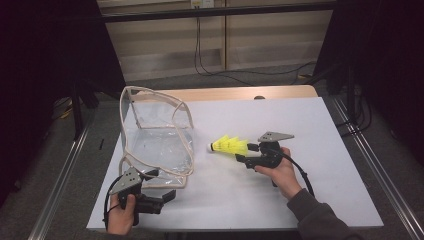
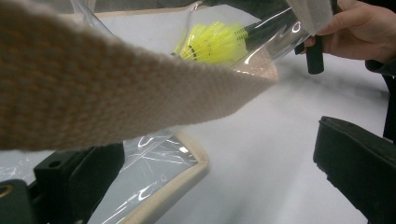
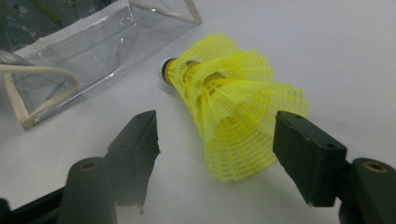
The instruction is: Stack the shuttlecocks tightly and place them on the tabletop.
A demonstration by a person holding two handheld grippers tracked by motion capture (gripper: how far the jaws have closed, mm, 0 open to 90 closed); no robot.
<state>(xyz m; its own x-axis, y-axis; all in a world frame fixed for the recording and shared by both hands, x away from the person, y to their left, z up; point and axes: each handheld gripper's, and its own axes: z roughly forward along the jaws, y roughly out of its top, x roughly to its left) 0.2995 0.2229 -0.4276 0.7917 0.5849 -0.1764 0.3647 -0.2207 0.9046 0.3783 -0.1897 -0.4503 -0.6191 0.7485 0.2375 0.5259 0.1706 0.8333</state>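
Shuttlecocks (image 3: pixel 233 112) lie stacked between the right gripper's (image 3: pixel 217 144) parted jaws, untouched.

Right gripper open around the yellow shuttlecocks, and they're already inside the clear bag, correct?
Not inside. The yellow shuttlecocks lie on the white table beside the clear bag, as the high view shows. The right gripper is open, its jaws either side of the skirt without pressing it.

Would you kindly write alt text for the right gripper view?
Yellow mesh shuttlecocks, stacked, lie on a white table between the right gripper's open black jaws, not pressed by them. A clear plastic bag with cream trim lies beyond, at upper left.
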